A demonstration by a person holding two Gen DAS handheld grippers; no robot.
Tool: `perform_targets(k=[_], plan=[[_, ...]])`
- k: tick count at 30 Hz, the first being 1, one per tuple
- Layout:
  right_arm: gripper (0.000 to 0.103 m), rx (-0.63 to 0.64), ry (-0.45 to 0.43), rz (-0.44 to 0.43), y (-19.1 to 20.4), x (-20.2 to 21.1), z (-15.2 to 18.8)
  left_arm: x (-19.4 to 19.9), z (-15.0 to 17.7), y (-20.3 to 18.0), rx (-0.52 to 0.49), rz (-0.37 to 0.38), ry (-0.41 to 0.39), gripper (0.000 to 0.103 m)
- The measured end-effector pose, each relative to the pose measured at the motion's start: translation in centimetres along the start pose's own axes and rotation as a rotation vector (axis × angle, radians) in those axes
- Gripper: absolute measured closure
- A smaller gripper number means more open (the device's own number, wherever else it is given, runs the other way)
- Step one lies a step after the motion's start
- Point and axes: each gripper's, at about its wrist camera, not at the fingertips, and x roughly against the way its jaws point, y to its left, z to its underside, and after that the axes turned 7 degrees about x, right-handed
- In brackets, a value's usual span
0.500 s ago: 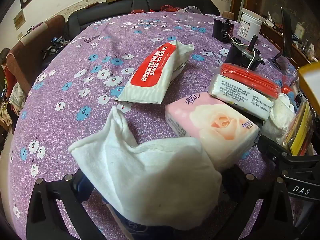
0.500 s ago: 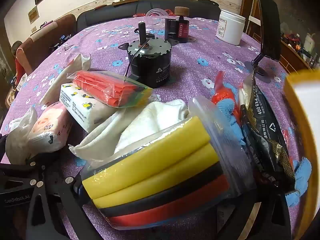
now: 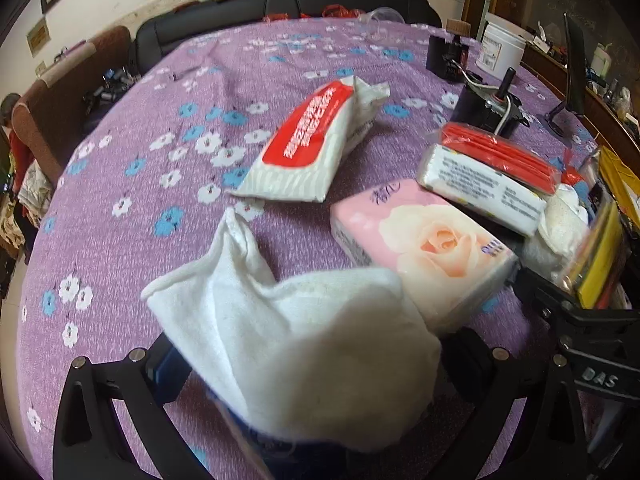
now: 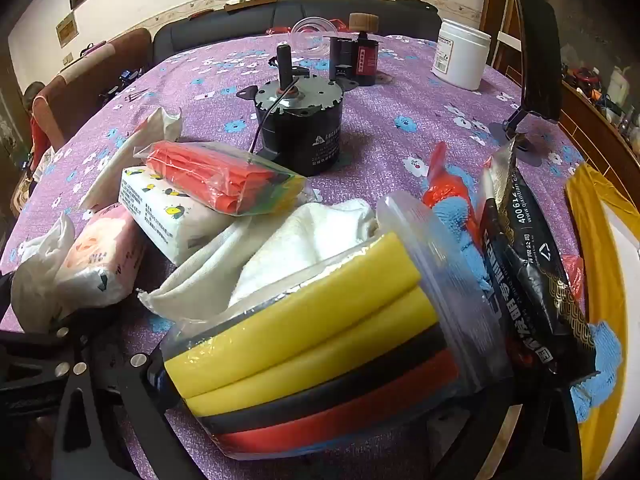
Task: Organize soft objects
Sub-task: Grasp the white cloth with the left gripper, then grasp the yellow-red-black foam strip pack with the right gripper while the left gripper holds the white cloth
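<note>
My left gripper (image 3: pixel 308 372) stood spread wide, white cloth (image 3: pixel 288 344) bunched between fingers; whether pads pressed it, could not tell. Pink rose tissue pack (image 3: pixel 424 248) lay just beyond cloth on purple flowered tablecloth (image 3: pixel 152 200), red-and-white pack (image 3: pixel 312 148) further back. My right gripper (image 4: pixel 320 364) also spread wide around clear bag of yellow, black, red foam tubes (image 4: pixel 316 340); grip unclear. White towel (image 4: pixel 296 248) lay behind bag, black motor (image 4: pixel 300 128) beyond.
</note>
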Motion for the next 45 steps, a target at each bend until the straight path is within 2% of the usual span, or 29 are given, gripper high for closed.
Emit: perform_targets(k=[4,11,13,15,16,17,19,21,22,24,27,31,36,40,45], plan=[[0.001,0.000,0.000,0.000,0.0,0.0,0.0,1.8,0.9,1.7,0.048,0.122,0.019,0.000],[0.001,0.007,0.002,-0.004,-0.1,0.0,0.0,3.6,0.7,4.0,0.113,0.205,0.058,0.000],[0.000,0.074,0.052,-0.059,-0.3,0.0,-0.2,3.5,0.3,4.2,0.128,0.214,0.074,0.000],[0.001,0.195,0.150,-0.141,-0.4,-0.1,-0.7,3.2,0.0,4.2,0.144,0.218,0.086,0.000],[0.001,0.199,0.149,-0.133,-0.3,0.1,-0.3,3.0,-0.2,3.9,0.147,0.226,0.089,0.000],[0.001,0.219,0.168,-0.148,-0.6,0.6,0.1,2.8,-0.4,3.6,0.144,0.218,0.086,0.004],[0.001,0.226,0.178,-0.199,-1.2,1.9,0.5,2.5,-0.7,3.0,0.119,0.174,0.082,0.019],[0.001,0.250,0.175,-0.251,-1.6,3.6,1.2,1.7,-0.9,2.5,0.100,0.150,0.099,0.052],[0.001,0.265,0.161,-0.247,-1.8,4.1,1.4,1.4,-1.1,2.4,0.103,0.158,0.104,0.056],[0.001,0.317,0.113,-0.240,-1.9,6.0,1.7,1.8,-1.3,2.3,0.104,0.165,0.090,0.072],[0.001,0.364,0.046,-0.250,-2.2,8.8,2.0,3.4,-1.6,2.1,0.084,0.196,0.056,0.079],[0.001,0.338,0.007,-0.294,-3.7,10.4,1.9,6.0,-1.7,2.7,0.088,0.247,-0.005,0.079],[0.001,0.290,0.031,-0.326,-5.0,9.8,2.3,8.3,-1.1,2.8,0.083,0.282,-0.056,0.079],[0.001,0.236,0.069,-0.331,-5.7,8.0,1.8,8.6,-0.5,1.6,0.070,0.293,-0.059,0.079],[0.001,0.277,0.083,-0.337,-4.2,7.1,1.0,8.9,-0.1,0.4,0.044,0.310,-0.061,0.079]])
